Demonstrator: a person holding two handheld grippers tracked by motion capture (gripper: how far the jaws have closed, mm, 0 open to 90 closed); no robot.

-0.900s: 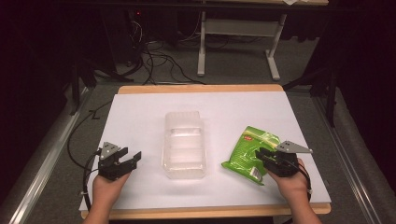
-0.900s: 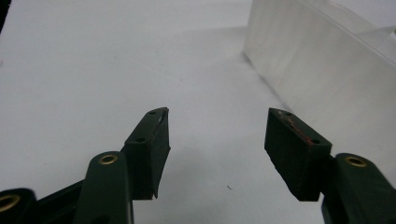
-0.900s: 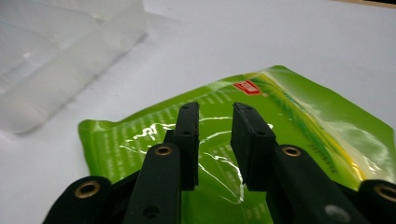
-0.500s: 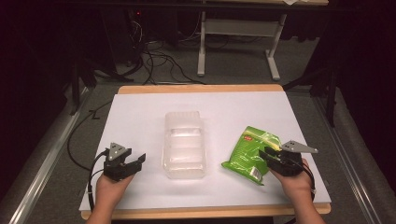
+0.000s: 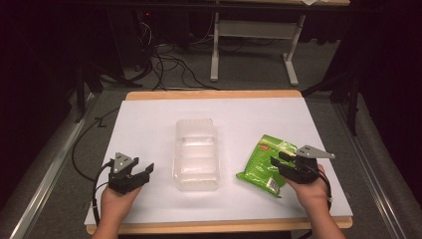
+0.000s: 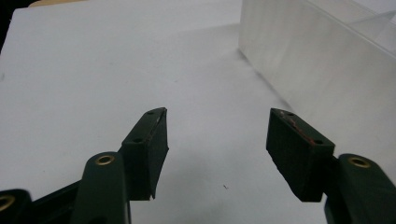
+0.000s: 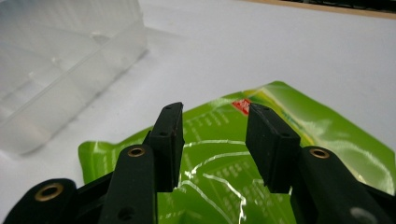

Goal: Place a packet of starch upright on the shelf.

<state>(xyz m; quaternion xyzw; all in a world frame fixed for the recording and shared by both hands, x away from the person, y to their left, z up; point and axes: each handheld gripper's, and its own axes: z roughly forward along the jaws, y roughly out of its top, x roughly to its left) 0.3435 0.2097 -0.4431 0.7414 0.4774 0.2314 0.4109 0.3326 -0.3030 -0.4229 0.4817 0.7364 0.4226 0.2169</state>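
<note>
High view: white-covered table [image 5: 164,114], dark room with cables [image 5: 164,59] on the floor. Clear plastic tray [image 5: 196,154] mid-table, green bag [image 5: 263,164] at its right. Left gripper [image 5: 144,172] spread, empty.

Left gripper view: tray wall just right of the jaws.

Right gripper view: right gripper [image 7: 212,135] half spread over the bag, pinching nothing.

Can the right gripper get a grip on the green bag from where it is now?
Probably yes. The right gripper hangs right over the green bag, jaws part open with a wrinkle of the foil showing between them, and nothing lies in between. The clear plastic container sits apart to the side.
</note>
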